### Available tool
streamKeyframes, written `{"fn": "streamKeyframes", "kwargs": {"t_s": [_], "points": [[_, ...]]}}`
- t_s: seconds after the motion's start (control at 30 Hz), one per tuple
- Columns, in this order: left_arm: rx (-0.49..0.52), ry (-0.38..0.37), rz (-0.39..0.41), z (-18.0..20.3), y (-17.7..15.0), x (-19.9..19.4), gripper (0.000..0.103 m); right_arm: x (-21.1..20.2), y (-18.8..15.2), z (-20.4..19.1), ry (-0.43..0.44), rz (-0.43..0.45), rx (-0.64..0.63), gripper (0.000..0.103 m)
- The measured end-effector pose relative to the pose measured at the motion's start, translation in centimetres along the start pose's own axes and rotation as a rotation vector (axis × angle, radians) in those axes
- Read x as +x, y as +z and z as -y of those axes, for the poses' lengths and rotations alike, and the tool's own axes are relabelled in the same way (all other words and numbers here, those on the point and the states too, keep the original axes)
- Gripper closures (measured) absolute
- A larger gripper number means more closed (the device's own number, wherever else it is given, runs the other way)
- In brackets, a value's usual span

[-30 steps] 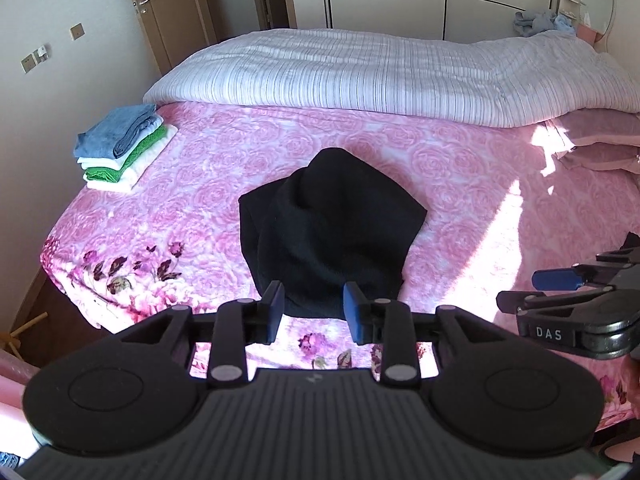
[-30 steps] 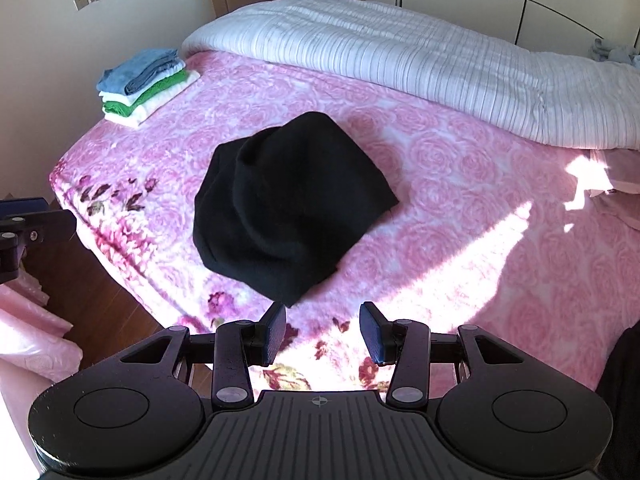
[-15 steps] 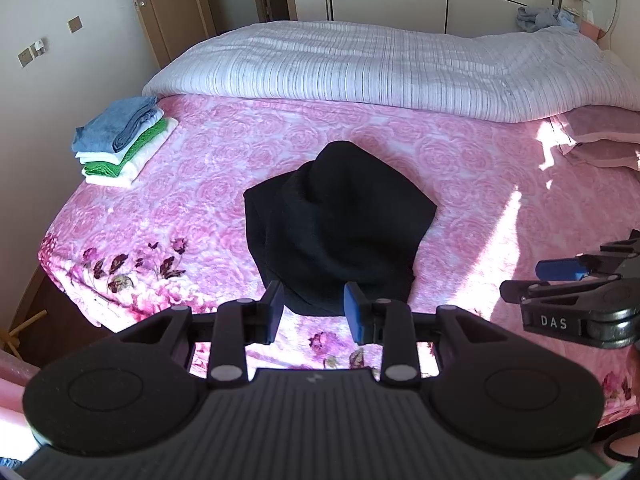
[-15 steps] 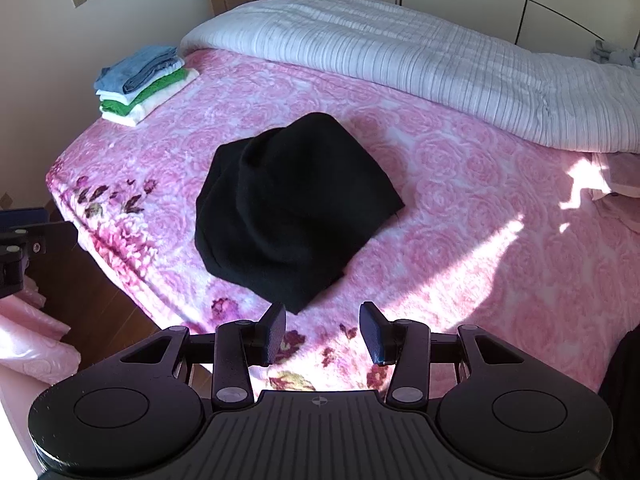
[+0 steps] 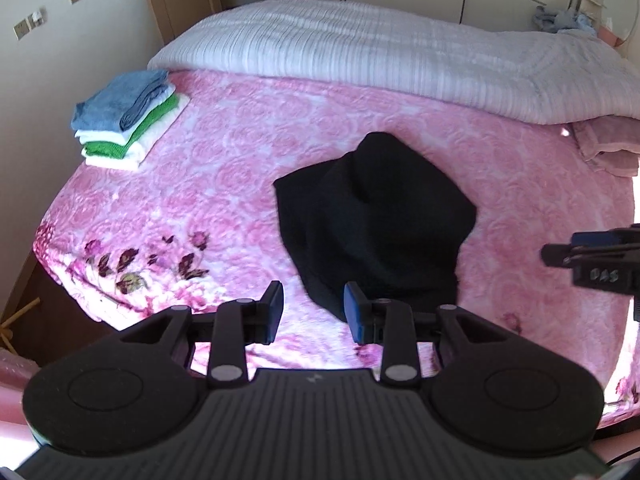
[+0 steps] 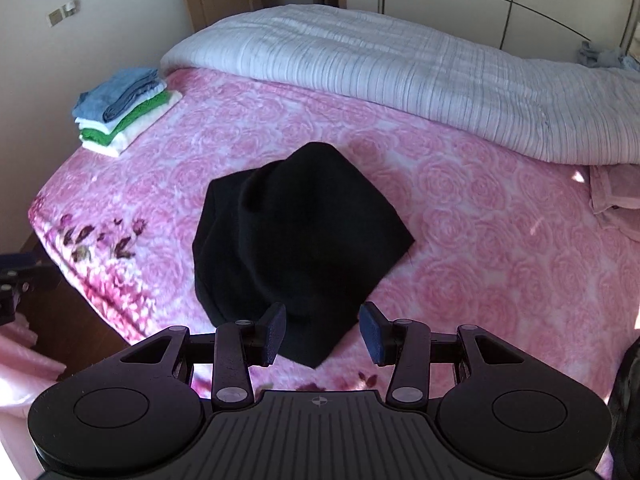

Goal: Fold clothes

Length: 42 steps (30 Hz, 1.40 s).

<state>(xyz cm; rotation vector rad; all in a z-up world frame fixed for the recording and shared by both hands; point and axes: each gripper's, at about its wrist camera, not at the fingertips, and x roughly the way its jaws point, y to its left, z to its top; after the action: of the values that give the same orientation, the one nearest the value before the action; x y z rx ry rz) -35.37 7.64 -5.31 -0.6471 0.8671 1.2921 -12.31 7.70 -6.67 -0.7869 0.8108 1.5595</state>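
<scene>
With the left gripper (image 5: 313, 312) and right gripper (image 6: 322, 334) both spread and empty above the near edge of the black garment (image 6: 296, 236) bunched mid-bed (image 6: 480, 240), pinching only 1 layer could drag it crooked.

one black garment (image 6: 296, 236), one folded stack (image 5: 128, 120)

Black garment (image 5: 376, 216) on pink rose-patterned bedspread (image 5: 240, 152); blue, green, white stack (image 5: 128, 120)
</scene>
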Motion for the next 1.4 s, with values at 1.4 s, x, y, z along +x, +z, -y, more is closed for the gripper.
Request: {"fn": "streamKeyframes", "kwargs": {"t_s": [1.4], "points": [[-0.197,0.047,-0.106,8.5,3.1,5.5,0.074,6.1,6.2,9.4,0.099,-0.058,-0.102,0.058]]}}
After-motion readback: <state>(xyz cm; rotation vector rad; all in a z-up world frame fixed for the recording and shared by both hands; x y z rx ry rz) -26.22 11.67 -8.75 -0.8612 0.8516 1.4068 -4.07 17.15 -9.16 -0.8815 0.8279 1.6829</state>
